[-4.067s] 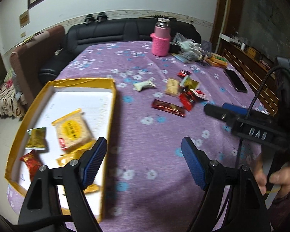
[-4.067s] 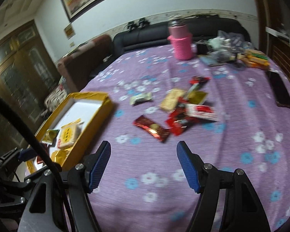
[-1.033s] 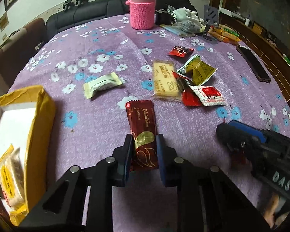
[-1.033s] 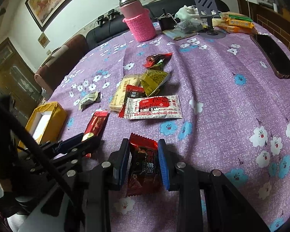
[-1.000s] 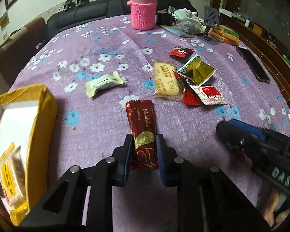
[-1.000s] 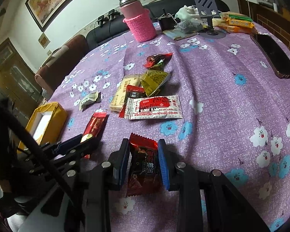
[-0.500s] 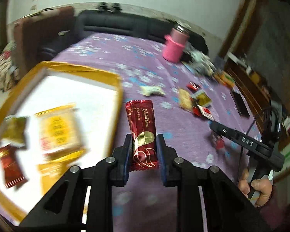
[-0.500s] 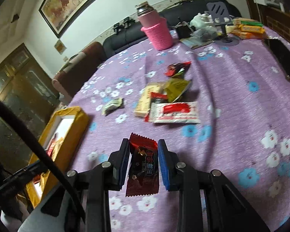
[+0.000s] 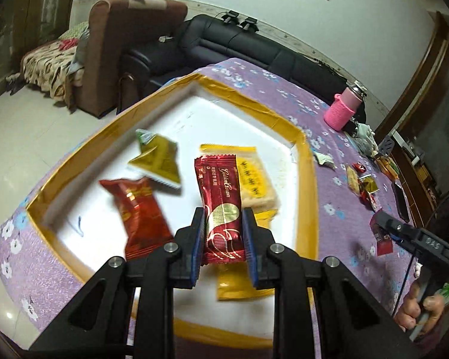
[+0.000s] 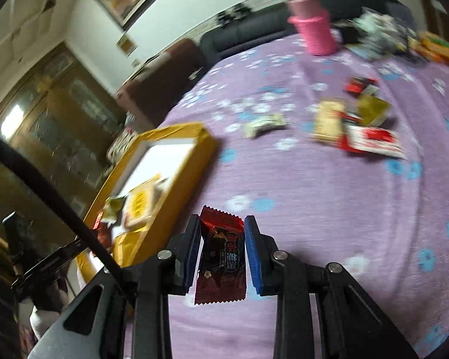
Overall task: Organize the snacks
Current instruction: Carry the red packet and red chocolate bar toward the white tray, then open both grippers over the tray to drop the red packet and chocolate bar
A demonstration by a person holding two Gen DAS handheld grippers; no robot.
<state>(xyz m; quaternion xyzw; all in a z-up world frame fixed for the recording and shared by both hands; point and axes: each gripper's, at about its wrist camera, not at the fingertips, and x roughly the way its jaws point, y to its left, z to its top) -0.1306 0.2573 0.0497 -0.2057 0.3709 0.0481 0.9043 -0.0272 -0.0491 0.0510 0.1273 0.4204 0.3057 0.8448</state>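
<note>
My left gripper (image 9: pixel 223 220) is shut on a dark red wafer bar (image 9: pixel 220 197) and holds it above the yellow-rimmed box (image 9: pixel 309 179). Inside the box lie a green-gold packet (image 9: pixel 155 161), a red packet (image 9: pixel 137 209) and a yellow biscuit pack (image 9: pixel 254 185). My right gripper (image 10: pixel 222 229) is shut on a dark red snack packet (image 10: pixel 221 257), held above the purple cloth just right of the box (image 10: pixel 191 161). It also shows in the left wrist view (image 9: pixel 383 233).
Several loose snacks (image 10: pixel 353 125) lie in the middle of the purple flowered tablecloth (image 10: pixel 329 197). A pink-sleeved flask (image 10: pixel 314 27) and clutter stand at the far end. A black phone (image 9: pixel 401 200) lies near the right edge. Sofas stand behind the table.
My left gripper has carried the wafer bar from the table's middle to over the box. My right gripper has moved left toward the box with its red packet.
</note>
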